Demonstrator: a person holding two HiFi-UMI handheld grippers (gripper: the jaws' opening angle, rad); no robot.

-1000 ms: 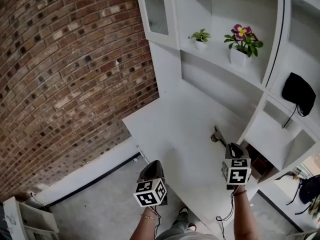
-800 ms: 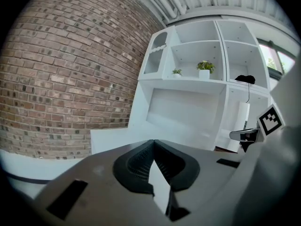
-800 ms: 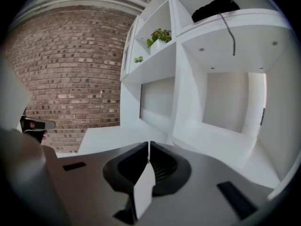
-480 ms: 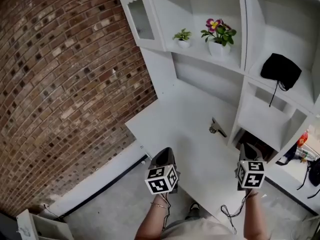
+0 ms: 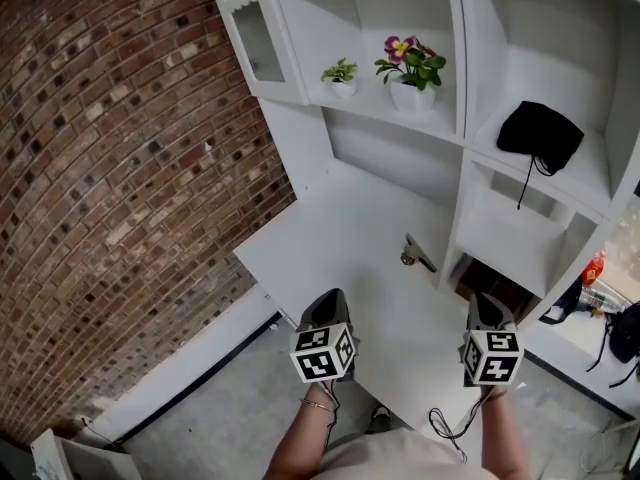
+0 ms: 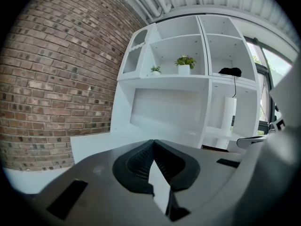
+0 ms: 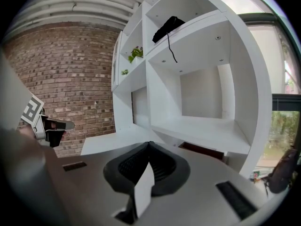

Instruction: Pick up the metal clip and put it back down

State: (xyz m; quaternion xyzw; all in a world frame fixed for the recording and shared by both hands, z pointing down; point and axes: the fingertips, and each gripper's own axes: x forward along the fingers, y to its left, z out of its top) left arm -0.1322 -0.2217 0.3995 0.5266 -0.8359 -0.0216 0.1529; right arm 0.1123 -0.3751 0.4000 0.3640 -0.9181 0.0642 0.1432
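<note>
Here, the left claw (image 5: 327, 306) and right claw (image 5: 483, 310) are held closed (nothing gripped); the metal clip (image 5: 417, 255) is seen on the desk (image 5: 330, 248) ahead of both.

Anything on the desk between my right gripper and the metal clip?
Nothing visible. Only bare white desk lies between the right gripper and the metal clip, which sits beside the shelf unit's upright panel.
</note>
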